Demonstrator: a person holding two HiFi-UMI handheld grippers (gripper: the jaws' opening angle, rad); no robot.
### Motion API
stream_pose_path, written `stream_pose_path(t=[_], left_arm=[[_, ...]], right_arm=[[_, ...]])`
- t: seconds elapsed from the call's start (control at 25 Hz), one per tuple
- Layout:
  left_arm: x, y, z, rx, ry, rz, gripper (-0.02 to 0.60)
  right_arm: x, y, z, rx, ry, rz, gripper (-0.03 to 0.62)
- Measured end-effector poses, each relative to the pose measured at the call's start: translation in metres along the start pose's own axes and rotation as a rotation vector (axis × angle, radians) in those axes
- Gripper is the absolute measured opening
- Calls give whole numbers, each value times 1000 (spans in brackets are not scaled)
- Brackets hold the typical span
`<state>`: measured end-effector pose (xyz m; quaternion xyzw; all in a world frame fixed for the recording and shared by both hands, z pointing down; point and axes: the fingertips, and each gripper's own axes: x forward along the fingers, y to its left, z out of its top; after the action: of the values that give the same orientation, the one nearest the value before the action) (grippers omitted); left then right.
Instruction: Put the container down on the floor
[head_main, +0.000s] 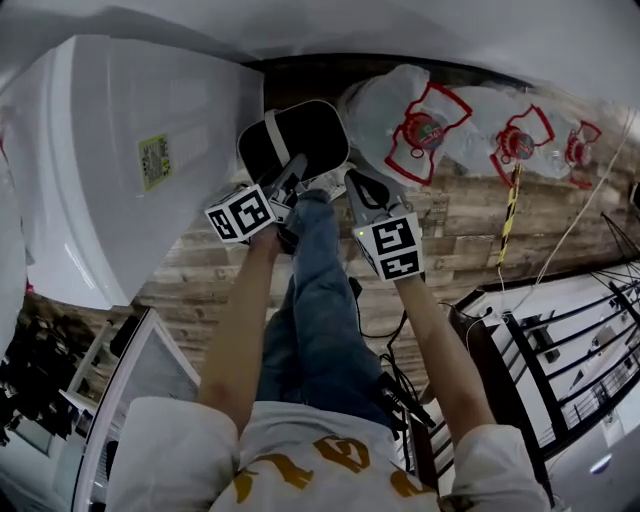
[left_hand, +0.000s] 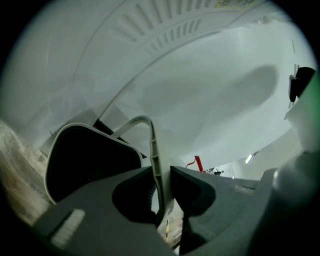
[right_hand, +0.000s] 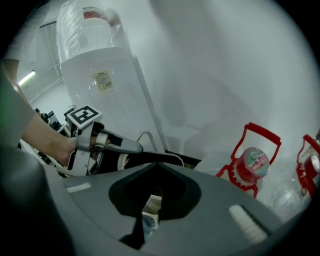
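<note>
The white water dispenser (head_main: 130, 160) is standing close at the left and the wooden floor (head_main: 470, 230) is lying open ahead of the person's knees. A good set-down probably means lowering straight onto those bare planks, clear of the dispenser's side and of the bagged water bottles (head_main: 425, 130) beyond.

The container (head_main: 295, 135), white-rimmed and dark inside, is hanging ahead of the knees with its mouth tipped toward the head camera. No view shows whether its base is touching the floor yet. It would be wise to level it on the way down, so that the base lands flat and not on an edge.

The left tool (left_hand: 161, 175) is carrying it, with its jaws pinched tight on the thin white handle (left_hand: 152, 145). The body of the container is sitting just left of and below that grip. The grip should only be slackened once the weight is resting on the planks.

The right tool (right_hand: 156, 164) is hovering just beside the container's right edge. Its jaws are closed together with nothing between them, and it looks ready to steady the rim.
</note>
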<state>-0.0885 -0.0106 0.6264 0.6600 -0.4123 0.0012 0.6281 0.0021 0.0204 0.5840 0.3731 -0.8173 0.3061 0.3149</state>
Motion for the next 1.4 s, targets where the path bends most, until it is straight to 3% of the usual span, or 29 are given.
stream_pose_path(t=[0.56, 0.92, 1.4], left_arm=[[46, 70, -16, 15, 55, 83, 74], [75, 110, -21, 18, 107, 150, 72], [103, 137, -14, 77, 91, 140, 71]], right_arm=[[63, -16, -41, 99, 47, -20, 26], [96, -16, -52, 94, 85, 30, 26], [129, -33, -72, 114, 100, 4, 26]])
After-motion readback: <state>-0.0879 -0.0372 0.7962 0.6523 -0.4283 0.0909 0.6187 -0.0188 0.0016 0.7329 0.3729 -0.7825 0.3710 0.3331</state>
